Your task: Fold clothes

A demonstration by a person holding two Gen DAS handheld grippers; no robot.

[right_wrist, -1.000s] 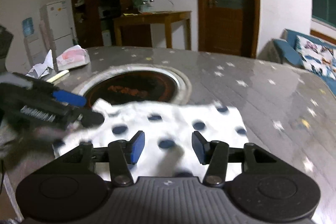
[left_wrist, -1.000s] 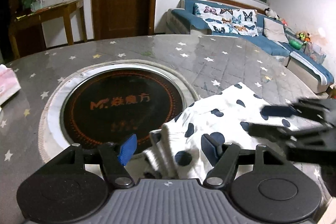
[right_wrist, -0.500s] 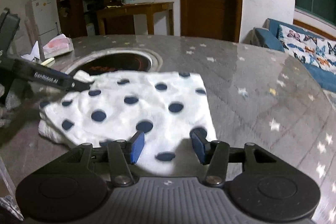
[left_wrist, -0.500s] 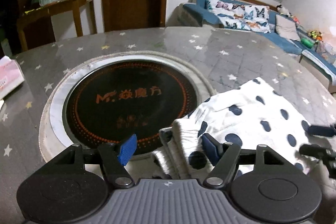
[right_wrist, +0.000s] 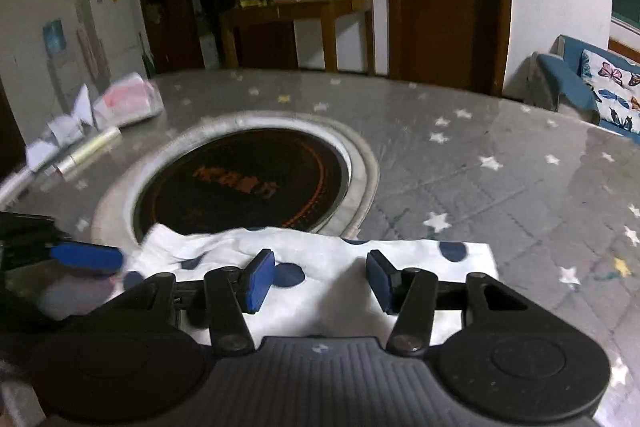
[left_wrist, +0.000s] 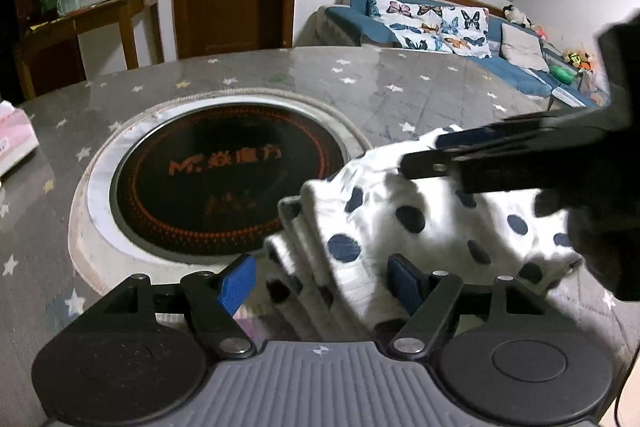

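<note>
**Folded dotted cloth low in both my views**

My left gripper [left_wrist: 318,279] has its jaws opening; the stacked edge of the white garment with dark blue dots [left_wrist: 400,223] lies between my blue pads, and I cannot tell whether they touch it. The garment sits at lower right of that frame, on the grey star-patterned table [left_wrist: 420,87], against the rim of the round black cooktop [left_wrist: 228,183]. My right gripper [right_wrist: 320,277] is spread, nothing pinched, hovering over the garment at lower centre of its frame. In the left view its fingers cross the cloth from the right edge.
</note>
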